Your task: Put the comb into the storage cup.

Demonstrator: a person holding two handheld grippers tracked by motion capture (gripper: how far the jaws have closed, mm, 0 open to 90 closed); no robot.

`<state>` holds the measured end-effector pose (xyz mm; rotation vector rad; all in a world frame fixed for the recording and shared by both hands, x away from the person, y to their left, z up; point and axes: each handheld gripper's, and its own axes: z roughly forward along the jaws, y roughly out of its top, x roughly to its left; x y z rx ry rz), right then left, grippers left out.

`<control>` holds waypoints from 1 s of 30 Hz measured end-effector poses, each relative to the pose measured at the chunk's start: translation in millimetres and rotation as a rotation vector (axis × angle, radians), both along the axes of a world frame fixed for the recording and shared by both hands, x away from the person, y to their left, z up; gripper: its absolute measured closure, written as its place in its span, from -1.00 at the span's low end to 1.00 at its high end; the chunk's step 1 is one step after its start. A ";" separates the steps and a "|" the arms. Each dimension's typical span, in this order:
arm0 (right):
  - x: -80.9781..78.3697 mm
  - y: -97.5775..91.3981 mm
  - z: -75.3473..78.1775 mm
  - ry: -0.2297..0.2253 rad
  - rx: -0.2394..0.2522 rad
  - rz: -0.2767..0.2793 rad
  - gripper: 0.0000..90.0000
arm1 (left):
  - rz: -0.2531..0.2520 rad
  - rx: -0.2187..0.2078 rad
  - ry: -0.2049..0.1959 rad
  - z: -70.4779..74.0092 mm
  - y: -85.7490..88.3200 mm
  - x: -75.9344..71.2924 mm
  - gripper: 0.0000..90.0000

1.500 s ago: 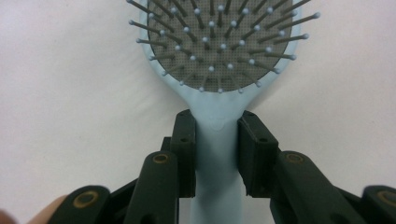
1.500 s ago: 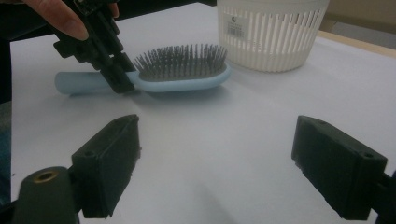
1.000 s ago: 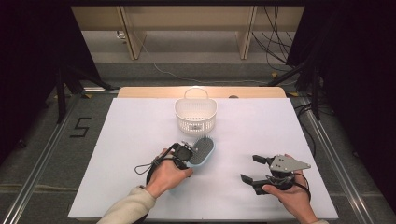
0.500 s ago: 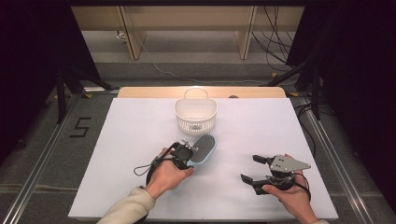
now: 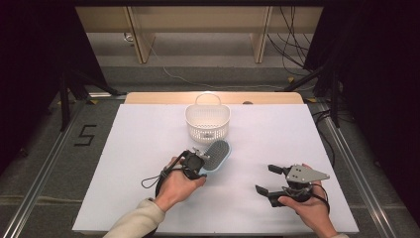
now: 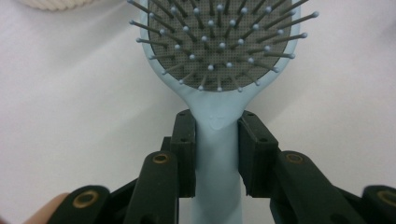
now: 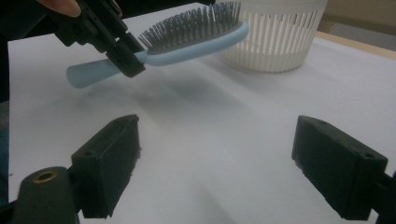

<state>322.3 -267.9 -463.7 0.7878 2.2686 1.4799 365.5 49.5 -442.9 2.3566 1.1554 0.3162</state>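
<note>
From above, your left gripper [image 5: 202, 161] pinches the blue hairbrush [image 5: 216, 154] just near of the white basket [image 5: 208, 121], your right gripper [image 5: 267, 179] spread wide; the left gripper view shows both pads [image 6: 183, 154] clamping the handle; the right gripper view shows the brush raised off the table [image 7: 224, 140].

A big black number 5 [image 5: 85, 135] is drawn on the grey floor [image 5: 44, 163] just to the left of the white table [image 5: 148, 129], and it is the one sign that can be read.
</note>
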 end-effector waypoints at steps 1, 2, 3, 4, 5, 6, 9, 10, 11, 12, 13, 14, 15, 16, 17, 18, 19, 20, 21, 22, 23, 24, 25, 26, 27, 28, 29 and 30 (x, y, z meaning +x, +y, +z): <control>0.0 0.0 0.0 -0.001 0.000 0.000 -0.64 | 0.000 -0.004 -0.002 0.2 0.2 0.0 0.55; 0.0 0.0 0.0 0.000 -0.001 -0.001 -0.64 | -0.006 -0.002 0.001 0.3 0.3 0.1 0.55; 0.0 -0.1 0.0 0.000 0.000 -0.001 -0.64 | -0.012 -0.008 0.001 -0.1 0.6 0.4 0.55; -0.1 0.0 0.1 -0.001 0.000 -0.001 -0.64 | -0.010 -0.012 -0.001 -0.8 0.7 0.5 0.55; -0.2 0.0 0.2 -0.002 0.000 0.000 -0.65 | -0.013 -0.006 -0.003 -1.2 0.7 0.7 0.55; -0.2 0.0 0.2 -0.002 0.000 0.000 -0.65 | -0.012 -0.007 -0.004 -1.5 1.0 0.8 0.55; -0.2 0.0 0.1 -0.004 0.002 -0.001 -0.65 | -0.010 -0.016 -0.015 -0.5 1.1 0.5 0.55; -0.2 0.0 0.1 -0.004 0.002 -0.001 -0.65 | -0.010 -0.020 -0.022 0.3 1.4 0.6 0.55; -0.1 0.0 0.0 -0.004 0.003 -0.002 -0.65 | -0.010 -0.024 -0.027 0.9 1.4 0.6 0.55; 0.1 -0.1 -0.1 -0.005 0.001 -0.002 -0.65 | -0.008 -0.029 -0.029 1.5 1.7 0.7 0.55; 0.1 -0.1 -0.2 -0.005 0.002 -0.003 -0.65 | -0.009 -0.032 -0.036 2.0 2.2 0.8 0.55; 0.2 0.0 -0.1 -0.006 0.002 -0.003 -0.65 | -0.007 -0.032 -0.042 2.4 2.4 0.8 0.55; 0.2 0.0 -0.1 -0.008 0.002 -0.003 -0.65 | -0.006 -0.037 -0.045 2.9 2.8 0.8 0.55; 0.1 0.1 0.0 -0.007 0.004 -0.004 -0.65 | -0.007 -0.038 -0.049 3.4 3.0 0.9 0.55; 0.0 0.2 0.0 -0.006 0.003 -0.004 -0.65 | -0.009 -0.041 -0.048 4.0 3.1 1.0 0.55; 0.0 0.1 0.0 -0.007 0.002 -0.003 -0.65 | -0.009 -0.044 -0.050 4.3 3.2 1.1 0.55; 0.1 0.1 -0.1 -0.007 0.003 -0.003 -0.65 | -0.011 -0.045 -0.051 4.5 3.3 1.2 0.55; 0.1 0.1 -0.2 -0.006 0.002 -0.003 -0.65 | -0.011 -0.048 -0.052 4.5 3.6 1.4 0.55; -0.1 0.1 0.0 -0.006 0.003 -0.004 -0.65 | -0.011 -0.050 -0.056 4.6 3.8 1.5 0.55; -0.1 0.1 0.0 -0.006 0.003 -0.004 -0.65 | -0.012 -0.048 -0.058 4.7 3.9 1.6 0.55; 0.0 0.1 0.0 -0.007 0.003 -0.003 -0.65 | -0.012 -0.048 -0.058 5.0 3.9 1.5 0.55; 0.1 0.1 -0.1 -0.007 0.002 -0.002 -0.65 | -0.011 -0.050 -0.065 5.7 3.9 1.3 0.55; 0.1 0.1 -0.1 -0.007 0.002 -0.002 -0.65 | -0.011 -0.050 -0.065 5.7 3.9 1.3 0.55; 0.1 0.2 -0.2 -0.005 0.003 -0.003 -0.65 | -0.014 -0.052 -0.066 6.3 4.2 1.5 0.55; 0.1 0.2 -0.2 -0.005 0.004 -0.003 -0.65 | -0.012 -0.056 -0.071 6.6 4.2 1.4 0.55; 0.1 0.1 -0.2 -0.007 0.004 -0.003 -0.65 | -0.013 -0.054 -0.073 7.1 4.5 1.5 0.55; 0.2 0.0 -0.2 -0.007 0.004 -0.003 -0.65 | -0.012 -0.060 -0.072 7.6 4.8 1.6 0.55; 0.2 0.0 -0.2 -0.007 0.004 -0.003 -0.65 | -0.007 -0.064 -0.080 7.8 4.9 1.6 0.55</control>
